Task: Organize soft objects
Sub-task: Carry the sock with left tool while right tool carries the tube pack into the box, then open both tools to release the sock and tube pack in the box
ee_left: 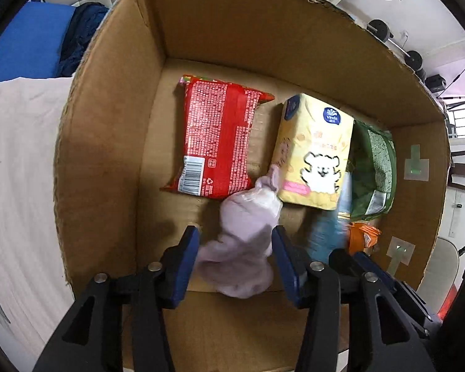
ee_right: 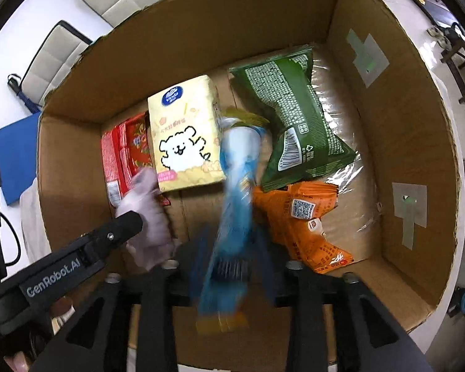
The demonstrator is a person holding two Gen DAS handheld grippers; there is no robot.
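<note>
My left gripper (ee_left: pixel 235 257) stands wide around the pale pouch (ee_left: pixel 248 232), its long axis toward the Vinda tissue pack (ee_left: pixel 316 152); whether my right gripper (ee_right: pixel 232 263) pinches the blue packet (ee_right: pixel 235 192) I cannot tell.

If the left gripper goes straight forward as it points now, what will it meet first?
The left gripper would probably first press the pale purple bundle between its fingers onto the cardboard box floor, near the red packet; depth is unclear.

One cardboard box (ee_right: pixel 77 161), six soft items (two blurred), two claws (ee_left: pixel 235 248) (ee_right: pixel 232 257)
</note>
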